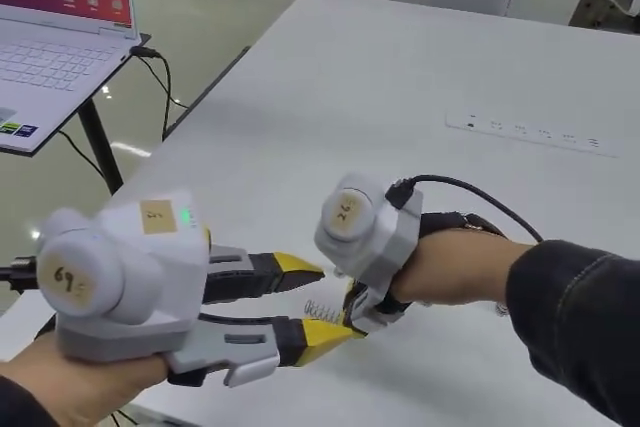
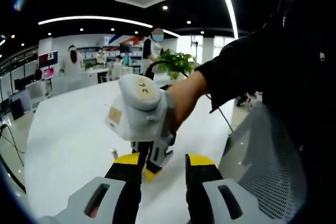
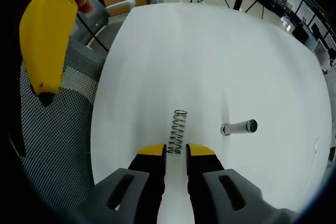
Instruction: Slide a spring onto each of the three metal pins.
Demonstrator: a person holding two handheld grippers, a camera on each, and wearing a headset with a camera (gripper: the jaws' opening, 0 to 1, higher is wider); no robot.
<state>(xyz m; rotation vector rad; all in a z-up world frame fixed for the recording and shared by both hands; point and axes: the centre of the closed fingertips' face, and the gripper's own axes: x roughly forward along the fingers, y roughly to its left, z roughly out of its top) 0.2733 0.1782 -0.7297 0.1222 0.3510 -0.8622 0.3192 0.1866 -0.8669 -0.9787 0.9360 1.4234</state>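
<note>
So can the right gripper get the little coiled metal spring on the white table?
Probably yes: the coiled metal spring lies just ahead of the right gripper, its near end between the open jaws, nothing blocking.

Coiled wire spring, shiny metal pin, matt white table.

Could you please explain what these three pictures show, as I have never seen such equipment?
No robot: a person holds a hand-held gripper in each hand. The head view looks down from a headset; the two round views come from cameras riding on the tools. On the white table lie a spring and a metal pin. The right hand-held gripper has its jaws either side of the spring's near end; whether it pinches is unclear. The left hand-held gripper is open and empty.
</note>
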